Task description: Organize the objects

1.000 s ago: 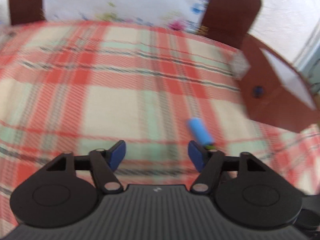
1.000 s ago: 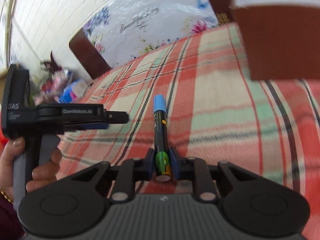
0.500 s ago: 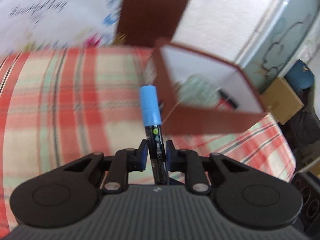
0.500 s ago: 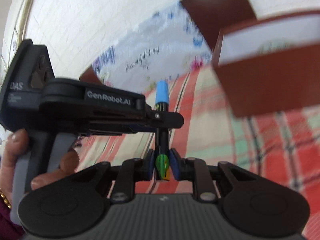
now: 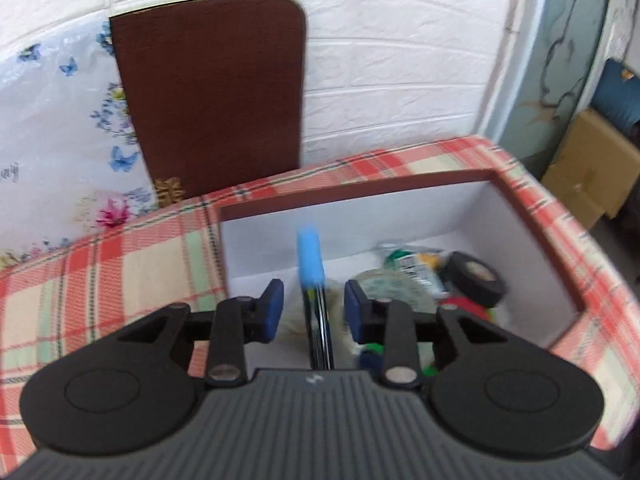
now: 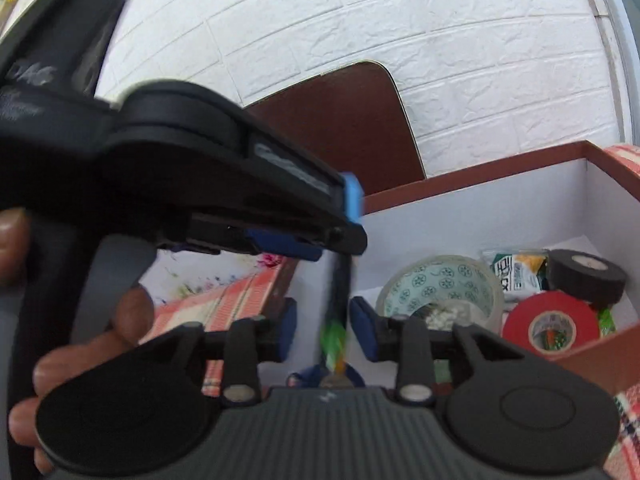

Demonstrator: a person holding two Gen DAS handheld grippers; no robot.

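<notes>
A black marker with a light-blue cap (image 5: 311,280) hangs blurred in the gap of my left gripper (image 5: 314,310), over the brown box with a white inside (image 5: 360,188). The left jaws stand open and clear of it. In the right wrist view the same marker (image 6: 340,300) is blurred between the open jaws of my right gripper (image 6: 323,328), touching neither pad. The left gripper's body (image 6: 180,184) crosses that view just above. The box (image 6: 480,172) holds a clear tape roll (image 6: 440,284), a red tape roll (image 6: 550,322) and a black tape roll (image 6: 586,274).
The box stands on a red, cream and green plaid cloth (image 5: 120,256). A dark brown chair back (image 5: 208,96) stands behind it against a white brick wall. A green and white packet (image 6: 516,268) lies in the box. Cardboard boxes (image 5: 588,176) sit at the far right.
Both grippers moved over the brown box. Both sets of jaws, which were shut on the marker half a second ago, have opened, and the marker is loose and blurred between them.
</notes>
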